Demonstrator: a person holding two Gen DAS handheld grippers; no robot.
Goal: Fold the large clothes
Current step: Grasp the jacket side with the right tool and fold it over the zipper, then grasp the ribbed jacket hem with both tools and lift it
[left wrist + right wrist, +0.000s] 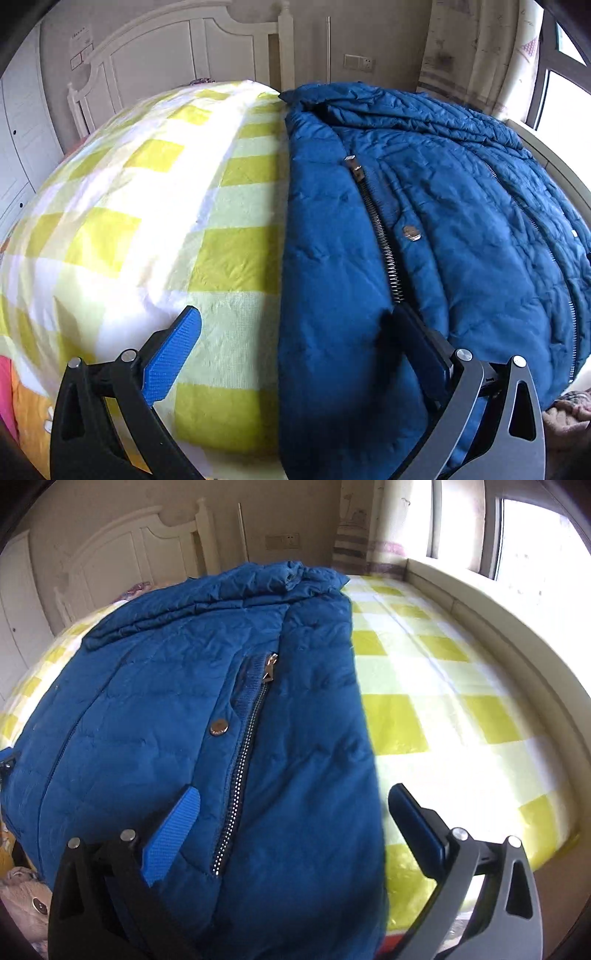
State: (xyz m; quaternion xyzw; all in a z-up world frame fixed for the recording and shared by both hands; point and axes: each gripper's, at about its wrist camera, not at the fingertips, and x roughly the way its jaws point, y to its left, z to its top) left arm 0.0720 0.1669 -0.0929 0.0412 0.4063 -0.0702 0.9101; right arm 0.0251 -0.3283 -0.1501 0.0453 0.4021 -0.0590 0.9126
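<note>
- Lying flat on the yellow-and-white checked bedspread (229, 206), the blue quilted jacket (424, 221) runs its long axis from my end of the bed toward the white headboard (177, 44).
- Its bunched collar or hood end points away from me at the headboard; the hem end comes toward my grippers.
- In the left wrist view the jacket fills the right half of the bed, its straight side edge running up the middle of the picture.
- A metal zipper (384, 236) runs along the jacket's length, with a round snap button (411, 233) just beside it.
- In the right wrist view the same jacket (177, 716) fills the left and centre, with bare checked bedspread (443, 709) to its right, reaching a pale ledge (491, 620) under the window (532, 542).
- My left gripper (295, 325) is spread wide and grips nothing: its left finger sits above the bedspread, its right finger above the jacket near the zipper, the jacket's side edge between them. I cannot tell whether either finger touches the fabric.
- My right gripper (295, 805) is likewise spread wide and holds nothing: its left finger is over the jacket, its right finger over the bedspread, straddling the jacket's other side edge.
- A pink and orange cloth (22, 402) shows at the lower left corner of the left wrist view.
</note>
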